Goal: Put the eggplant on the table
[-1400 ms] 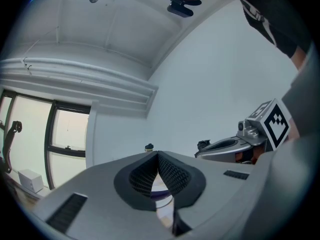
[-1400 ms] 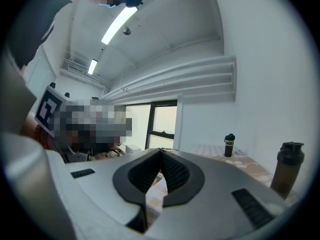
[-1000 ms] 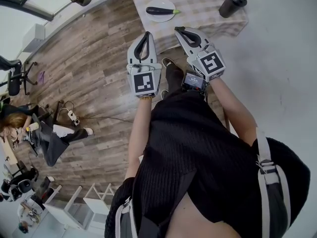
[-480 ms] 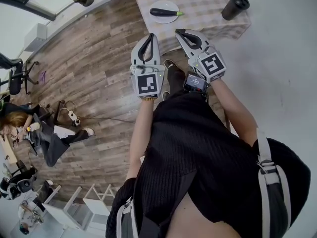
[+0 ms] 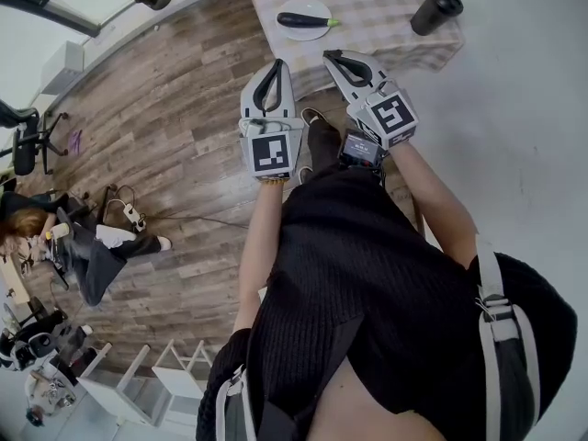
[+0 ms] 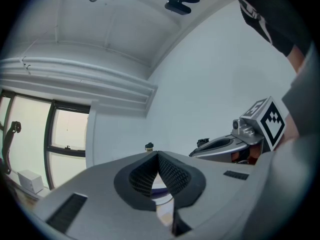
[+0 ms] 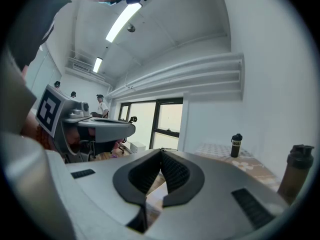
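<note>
A long, glossy, dark purple eggplant (image 5: 301, 20) with a green stem end is being carried by a round white plate (image 5: 288, 9) at the upper centre of the head view. The plate is being borne by the table (image 5: 386, 39), which is being covered by a pale checked cloth (image 5: 367, 7). A dark cylindrical bottle (image 5: 434, 9) with a lid is being kept upright near the table's right edge, well apart from the plate.

Below the table, the left gripper (image 5: 274, 65) and the right gripper (image 5: 331, 56) are being held side by side by the person, both short of the table's near edge and clear of the eggplant. Each is being formed by a smooth grey moulded shell with a black-and-white marker cube at its rear. In the left gripper view, the left gripper (image 6: 158, 156) is being kept closed, its black ribbed pads (image 6: 172, 174) meeting at the tip with nothing between them. In the right gripper view, the right gripper (image 7: 161, 153) is likewise being kept pressed together and empty.

The room is being floored with brown wood planks (image 5: 184, 108), and a plain pale wall (image 5: 514, 108) is being shown at the right. One eggplant, one plate, one table, one bottle and two grippers are being counted in the head view.
</note>
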### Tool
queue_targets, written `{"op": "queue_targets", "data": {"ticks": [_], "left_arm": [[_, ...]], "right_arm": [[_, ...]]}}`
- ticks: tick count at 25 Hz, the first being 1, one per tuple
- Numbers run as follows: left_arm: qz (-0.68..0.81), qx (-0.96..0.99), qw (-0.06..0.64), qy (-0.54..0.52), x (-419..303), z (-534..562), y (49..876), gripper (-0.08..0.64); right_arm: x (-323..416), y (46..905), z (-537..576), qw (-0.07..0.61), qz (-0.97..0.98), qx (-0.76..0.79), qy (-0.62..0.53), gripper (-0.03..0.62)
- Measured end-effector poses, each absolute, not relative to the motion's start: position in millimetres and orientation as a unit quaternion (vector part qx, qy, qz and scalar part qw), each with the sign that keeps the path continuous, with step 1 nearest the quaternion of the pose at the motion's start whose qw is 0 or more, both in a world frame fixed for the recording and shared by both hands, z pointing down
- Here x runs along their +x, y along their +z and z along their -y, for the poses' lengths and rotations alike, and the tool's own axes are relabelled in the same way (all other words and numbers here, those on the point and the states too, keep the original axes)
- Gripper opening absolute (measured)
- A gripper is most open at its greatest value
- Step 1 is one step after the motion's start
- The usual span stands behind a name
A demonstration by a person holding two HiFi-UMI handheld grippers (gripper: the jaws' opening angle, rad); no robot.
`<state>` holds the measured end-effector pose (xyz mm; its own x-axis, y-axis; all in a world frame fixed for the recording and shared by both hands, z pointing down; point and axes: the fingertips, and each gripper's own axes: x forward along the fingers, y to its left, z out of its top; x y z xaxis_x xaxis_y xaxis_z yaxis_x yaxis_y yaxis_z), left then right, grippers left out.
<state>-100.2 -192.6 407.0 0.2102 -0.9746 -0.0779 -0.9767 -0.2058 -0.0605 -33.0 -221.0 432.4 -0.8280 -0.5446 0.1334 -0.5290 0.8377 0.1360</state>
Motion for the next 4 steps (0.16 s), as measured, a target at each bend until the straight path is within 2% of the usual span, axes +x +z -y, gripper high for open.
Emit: {"op": "queue_targets", "data": {"ticks": [4], "left_arm": [[-0.639, -0.767, 0.046, 0.009, -111, 202, 406, -0.009]], "right_arm": [[-41, 427, 234, 0.082, 0.956, 0.275, -0.058, 0.002]]}}
